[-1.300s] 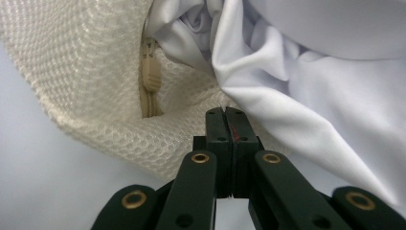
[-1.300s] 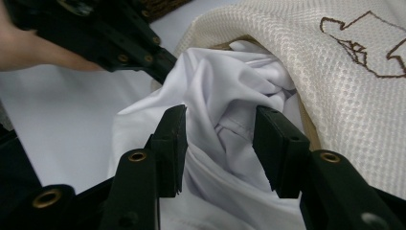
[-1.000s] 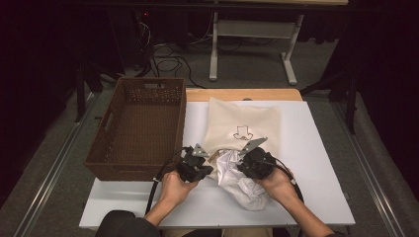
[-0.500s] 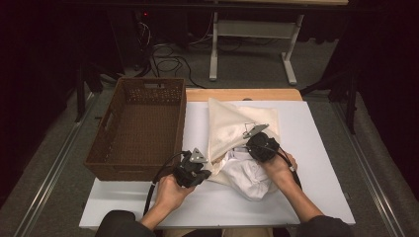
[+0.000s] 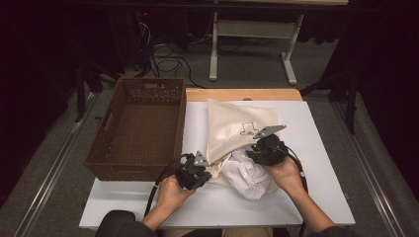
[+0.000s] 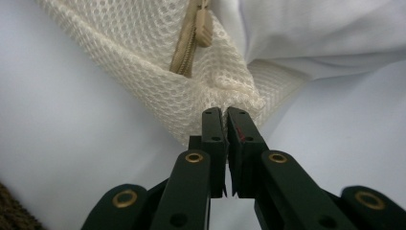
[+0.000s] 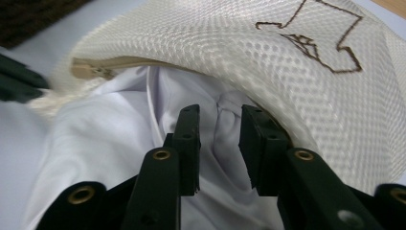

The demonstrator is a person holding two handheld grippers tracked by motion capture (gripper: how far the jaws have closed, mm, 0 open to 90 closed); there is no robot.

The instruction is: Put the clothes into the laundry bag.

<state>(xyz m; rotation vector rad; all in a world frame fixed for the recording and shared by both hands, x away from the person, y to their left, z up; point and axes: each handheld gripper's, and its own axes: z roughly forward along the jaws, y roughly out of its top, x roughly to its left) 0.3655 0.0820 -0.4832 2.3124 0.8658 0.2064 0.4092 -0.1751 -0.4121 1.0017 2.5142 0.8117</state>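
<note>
One mesh bag lies lengthwise front to back, mouth toward the person

Cream mesh bag with brown outline motif, possibly boots; white garment; dark brown woven basket; white tabletop.

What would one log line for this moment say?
left gripper: shut on mesh bag edge | right gripper: jaws just opened, white cloth between, half inside bag | basket: beside
</note>
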